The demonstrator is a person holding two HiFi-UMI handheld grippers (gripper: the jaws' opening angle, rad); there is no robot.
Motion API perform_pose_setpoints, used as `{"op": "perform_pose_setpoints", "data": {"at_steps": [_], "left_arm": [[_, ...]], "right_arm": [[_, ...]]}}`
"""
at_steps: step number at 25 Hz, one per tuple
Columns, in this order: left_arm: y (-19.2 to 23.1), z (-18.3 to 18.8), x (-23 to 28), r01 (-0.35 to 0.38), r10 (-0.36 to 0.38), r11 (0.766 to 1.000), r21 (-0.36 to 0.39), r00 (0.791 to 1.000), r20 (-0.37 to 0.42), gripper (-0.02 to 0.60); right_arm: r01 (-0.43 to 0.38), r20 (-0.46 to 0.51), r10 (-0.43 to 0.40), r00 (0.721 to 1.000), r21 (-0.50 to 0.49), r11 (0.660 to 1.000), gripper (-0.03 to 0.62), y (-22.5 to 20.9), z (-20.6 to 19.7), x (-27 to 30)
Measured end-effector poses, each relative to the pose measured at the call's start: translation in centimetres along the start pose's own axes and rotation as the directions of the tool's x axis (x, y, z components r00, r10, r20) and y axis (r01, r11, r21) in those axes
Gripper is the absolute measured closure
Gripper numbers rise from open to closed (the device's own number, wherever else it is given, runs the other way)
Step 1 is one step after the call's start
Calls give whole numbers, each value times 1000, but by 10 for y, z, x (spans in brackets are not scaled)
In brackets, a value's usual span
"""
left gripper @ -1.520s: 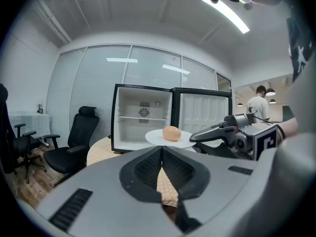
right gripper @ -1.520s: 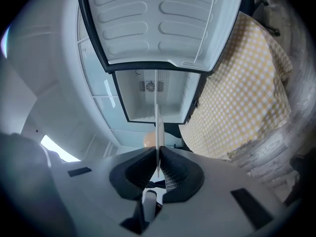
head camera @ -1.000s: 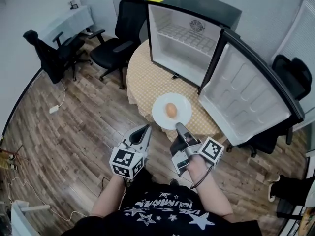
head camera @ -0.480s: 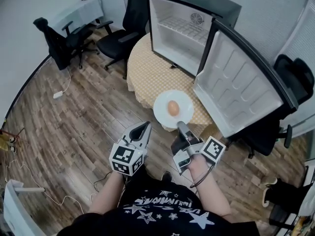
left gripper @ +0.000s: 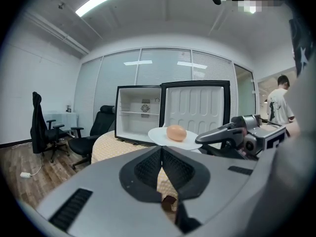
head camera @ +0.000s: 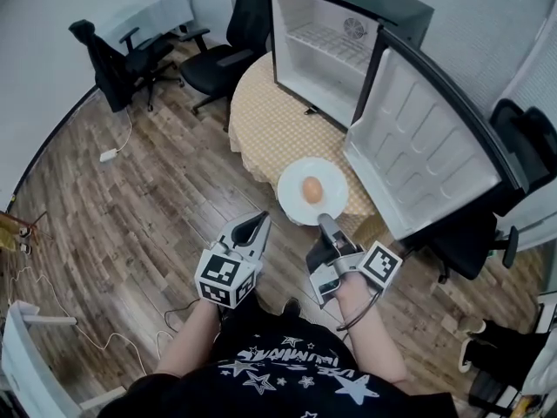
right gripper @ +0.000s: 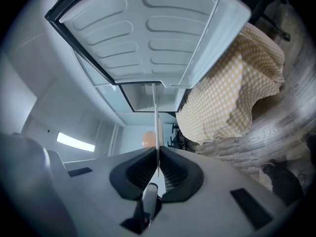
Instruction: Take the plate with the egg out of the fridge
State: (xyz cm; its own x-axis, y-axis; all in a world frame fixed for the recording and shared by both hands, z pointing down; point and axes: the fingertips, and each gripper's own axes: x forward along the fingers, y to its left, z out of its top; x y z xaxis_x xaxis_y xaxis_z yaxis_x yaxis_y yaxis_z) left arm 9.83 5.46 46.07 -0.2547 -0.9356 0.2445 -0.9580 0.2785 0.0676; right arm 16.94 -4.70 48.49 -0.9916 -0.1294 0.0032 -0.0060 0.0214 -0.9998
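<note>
The white plate sits just right of the middle of the head view, outside the fridge and in front of its open door, over the near edge of the round table. One brown egg lies at its centre. The right gripper has its jaws closed tight on the plate's near rim and holds it roughly level. In the right gripper view the plate shows only edge-on, as a thin white line running up from between the pads of the right gripper. The egg there is half hidden behind that line. The left gripper, lower left of the plate, has its jaws pressed together with nothing between them, and its own view confirms this at the left gripper. That view also shows the plate and egg raised above the tabletop, and one person cut off at the right edge. The fridge stands at the top centre, with one wire shelf inside. Its door swings out to the right. The table wears a yellow checked cloth. Three black office chairs can be counted, two at the upper left and one at the right edge, which is partly cut off. One white desk shows in the top left corner.
</note>
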Motion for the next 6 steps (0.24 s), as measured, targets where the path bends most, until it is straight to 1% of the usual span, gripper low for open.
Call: {"op": "perform_pose_setpoints", "data": {"at_steps": [6], "left_arm": [[11, 5, -4, -24, 24, 1000, 2, 1000, 17, 574]], "right_arm": [[4, -18, -4, 1000, 0, 1000, 559, -3, -6, 4]]}}
